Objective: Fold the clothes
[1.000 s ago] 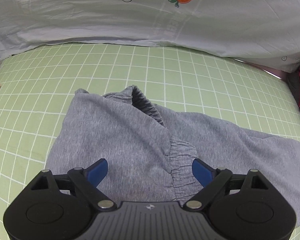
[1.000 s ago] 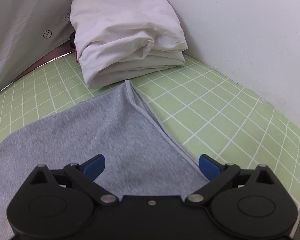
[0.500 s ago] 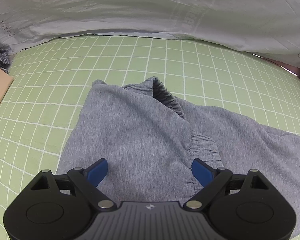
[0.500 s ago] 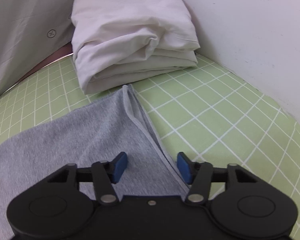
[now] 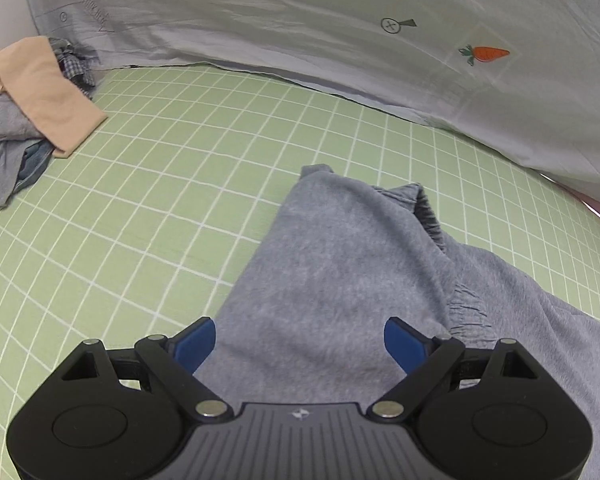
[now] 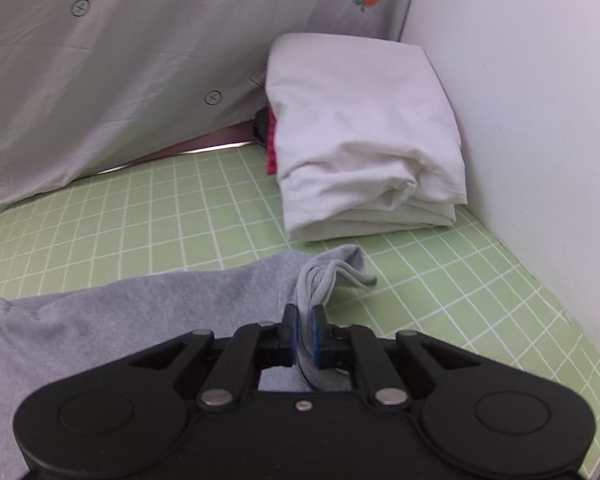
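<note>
- covering the whole work surface, the light green mat with a white grid (image 5: 148, 208) gives the soft grey knit trousers (image 5: 340, 264) a flat bed to be folded on; the trousers lie across the middle of it, waistband end in the left wrist view, leg end in the right wrist view.
- hanging along the far edge of the mat, a pale sheet printed with small carrots (image 5: 340, 32) serves as a backdrop.
- resting in the mat's far right corner against the wall, a folded white cloth bundle (image 6: 360, 136) sits just beyond the trouser leg, probably parked out of the folding area.
- heaped at the mat's far left edge, a pile of loose tan, grey and checked clothes (image 5: 24, 108) looks like the stock waiting its turn.
- pinching the bunched hem of the trouser leg, the right gripper (image 6: 303, 338) has its blue pads almost together on the cloth, likely to carry that end over.
- hovering over the waist end near the gathered elastic waistband (image 5: 432, 220), the left gripper (image 5: 300, 340) is spread wide and grasps nothing.
</note>
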